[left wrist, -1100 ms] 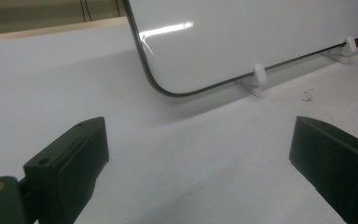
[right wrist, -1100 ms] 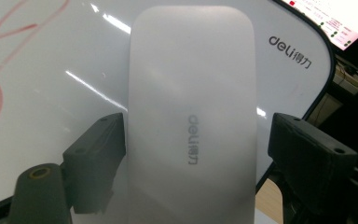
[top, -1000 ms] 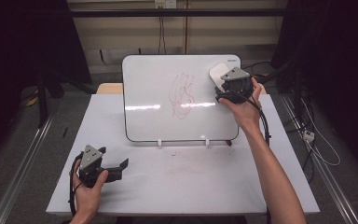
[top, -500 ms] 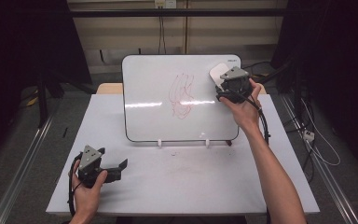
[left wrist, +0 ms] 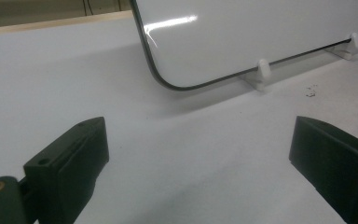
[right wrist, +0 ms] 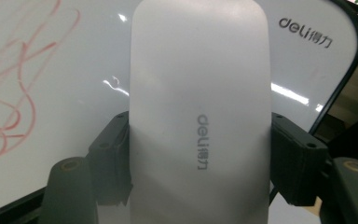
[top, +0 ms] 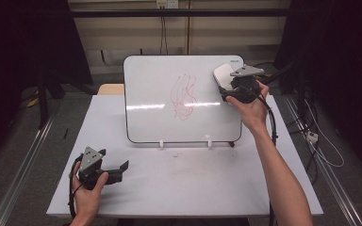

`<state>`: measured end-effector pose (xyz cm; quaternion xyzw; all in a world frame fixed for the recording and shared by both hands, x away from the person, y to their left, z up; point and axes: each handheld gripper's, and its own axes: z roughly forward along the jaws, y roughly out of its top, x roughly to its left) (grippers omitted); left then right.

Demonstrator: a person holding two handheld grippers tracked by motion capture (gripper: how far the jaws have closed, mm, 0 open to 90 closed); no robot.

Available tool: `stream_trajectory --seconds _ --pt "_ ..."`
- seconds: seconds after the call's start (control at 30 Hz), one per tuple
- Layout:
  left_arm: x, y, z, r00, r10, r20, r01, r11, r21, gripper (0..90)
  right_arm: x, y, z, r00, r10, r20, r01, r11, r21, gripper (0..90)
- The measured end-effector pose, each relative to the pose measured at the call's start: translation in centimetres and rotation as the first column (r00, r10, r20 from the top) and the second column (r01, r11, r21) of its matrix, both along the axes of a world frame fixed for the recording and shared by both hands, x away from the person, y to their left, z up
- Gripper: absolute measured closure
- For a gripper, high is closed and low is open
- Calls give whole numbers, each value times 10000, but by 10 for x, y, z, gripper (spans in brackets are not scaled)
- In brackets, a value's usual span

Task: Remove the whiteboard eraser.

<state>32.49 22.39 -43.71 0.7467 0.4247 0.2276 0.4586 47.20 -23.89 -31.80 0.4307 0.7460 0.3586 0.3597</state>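
Observation:
A whiteboard (top: 155, 94) leans on white clips at the back of the table, with red scribbles (top: 184, 96) near its middle. My right gripper (top: 227, 89) is shut on a white eraser (top: 222, 75) and holds it against the board's upper right corner, right of the scribbles. In the right gripper view the eraser (right wrist: 200, 93) stands upright between both black jaws, the scribbles (right wrist: 9, 93) to its left. My left gripper (top: 120, 170) rests low at the table's front left, jaws wide open with nothing between them. The board's lower corner (left wrist: 168, 81) lies ahead of it.
The white table (top: 193, 183) stretches in front of the board, with faint marker dust (left wrist: 311, 91) near one white clip (left wrist: 262, 70). A wooden edge (top: 109, 88) peeks out behind the board's left. Cables trail off the right side of the table (top: 311, 136).
The right gripper with the eraser has barely shifted at the board's upper right corner. The left gripper has stayed put.

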Motion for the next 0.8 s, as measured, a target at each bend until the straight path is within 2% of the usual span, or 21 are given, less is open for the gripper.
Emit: stream_trajectory --seconds 0.13,0.3,0.6,0.7,0.8 --pt "0 0 0 10000 28 -2 -28 10000 17 49 -9 0 7 9996 17 275 -16 10000 -20 317" --pt "0 0 0 10000 26 73 -26 10000 53 49 -15 0 4 9988 147 459 -150 9999 55 317" --pt "0 3 -1 10000 -67 -47 67 9999 139 49 -26 5 0 9967 331 744 -321 9994 -150 317" --pt "-2 5 0 9999 100 -8 -100 9999 107 51 -29 9 0 9961 370 799 -336 9985 -436 316" --pt "-2 6 0 9997 223 65 -223 9998 9 50 -33 13 1 9944 478 945 -438 9981 -441 317"
